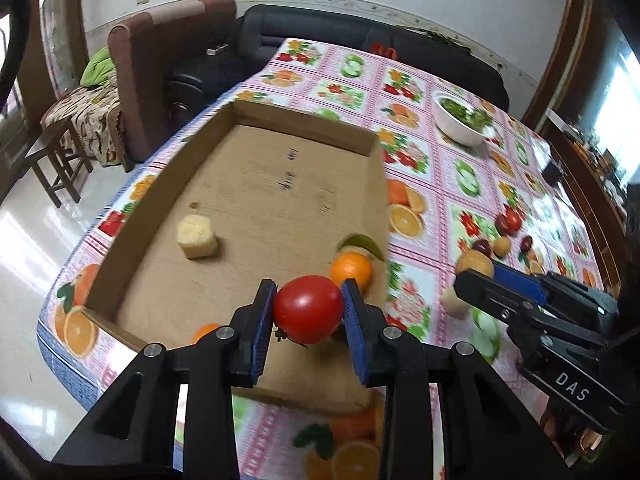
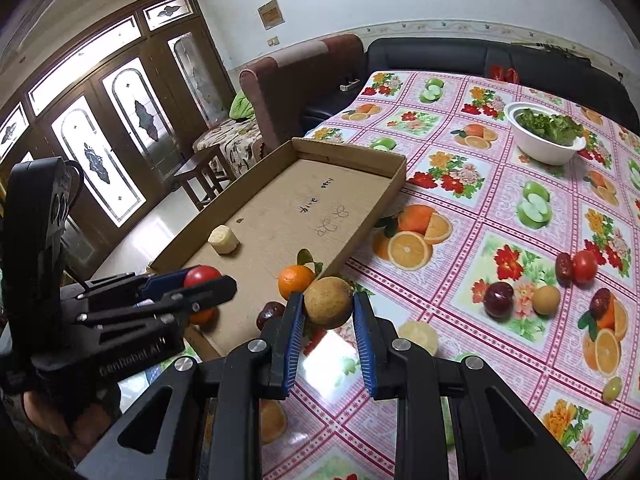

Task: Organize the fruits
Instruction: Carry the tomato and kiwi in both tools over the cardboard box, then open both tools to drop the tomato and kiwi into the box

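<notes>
Pink checked tablecloth printed with fruit pictures [image 2: 500, 200] covers a table in a living room, with a brown armchair [image 2: 304, 76] and black sofa [image 2: 460, 56] behind its far edge.

At the left, a shallow brown cardboard tray [image 1: 260, 184] lies close to the table's left edge, and tiled floor shows just beyond it. Most of its floor is bare. A pale yellow peeled fruit chunk [image 1: 197, 237] stands near the left wall, well apart from an orange tangerine with green leaves [image 1: 351, 270] beside the right wall. A second small orange fruit [image 2: 205, 316] and a dark red plum [image 2: 269, 314] sit at the near end.

The left gripper [image 1: 308, 308] hangs above the tray's near end, its blue pads pressed on either side of a round red tomato [image 1: 308, 309].

Further right, the right gripper [image 2: 328, 308] is over the tablecloth just beside the tray's right wall, its blue pads clamped on a round tan-brown fruit [image 2: 328, 307]. Open cloth stretches ahead of it.

At the far right, loose fruits [image 2: 540, 292] lie scattered: dark red, red and tan pieces. A white bowl of green leaves [image 2: 544, 132] stands near the far edge.
</notes>
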Demonstrator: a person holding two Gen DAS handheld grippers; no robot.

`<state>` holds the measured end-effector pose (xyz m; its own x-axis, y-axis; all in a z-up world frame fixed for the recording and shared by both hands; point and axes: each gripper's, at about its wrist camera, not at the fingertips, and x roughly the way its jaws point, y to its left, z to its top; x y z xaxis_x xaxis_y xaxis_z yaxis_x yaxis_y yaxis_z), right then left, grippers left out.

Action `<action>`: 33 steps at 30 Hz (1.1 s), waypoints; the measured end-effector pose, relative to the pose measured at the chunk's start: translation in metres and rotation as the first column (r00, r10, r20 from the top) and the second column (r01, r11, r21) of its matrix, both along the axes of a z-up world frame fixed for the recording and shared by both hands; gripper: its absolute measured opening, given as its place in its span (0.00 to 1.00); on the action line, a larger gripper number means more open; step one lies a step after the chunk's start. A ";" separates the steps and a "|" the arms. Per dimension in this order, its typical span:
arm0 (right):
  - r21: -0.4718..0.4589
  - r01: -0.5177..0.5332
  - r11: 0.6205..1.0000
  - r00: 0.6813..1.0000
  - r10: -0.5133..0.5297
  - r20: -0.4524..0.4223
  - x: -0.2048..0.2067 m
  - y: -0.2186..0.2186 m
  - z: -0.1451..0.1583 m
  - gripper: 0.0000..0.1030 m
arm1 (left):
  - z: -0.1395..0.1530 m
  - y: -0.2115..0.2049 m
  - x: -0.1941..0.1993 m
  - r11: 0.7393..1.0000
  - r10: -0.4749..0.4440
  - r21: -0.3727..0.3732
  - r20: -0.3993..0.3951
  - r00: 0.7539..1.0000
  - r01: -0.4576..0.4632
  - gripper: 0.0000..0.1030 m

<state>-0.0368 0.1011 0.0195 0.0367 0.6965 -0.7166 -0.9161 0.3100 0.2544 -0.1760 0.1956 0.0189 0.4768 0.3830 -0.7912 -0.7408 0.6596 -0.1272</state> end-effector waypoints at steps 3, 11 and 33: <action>0.003 -0.009 1.000 1.000 0.009 -0.016 0.002 0.012 -0.001 0.24 | -0.001 0.022 -0.003 0.999 0.040 -0.011 0.005 0.999 -0.040 0.30; -0.010 -0.039 0.999 0.998 0.039 -0.048 0.010 0.081 -0.010 0.24 | -0.020 0.057 0.015 0.997 0.067 -0.044 -0.044 0.997 -0.069 0.30; -0.137 -0.103 0.985 0.995 0.099 -0.031 0.011 0.129 -0.047 0.30 | -0.043 0.050 0.015 0.993 0.055 -0.097 -0.147 0.988 -0.070 0.42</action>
<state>-0.0259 0.2296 -0.0271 -0.0473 0.5900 -0.8060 -0.9385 0.2499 0.2381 -0.1613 0.2459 -0.0244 0.3330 0.3229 -0.8859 -0.7957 0.6003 -0.0803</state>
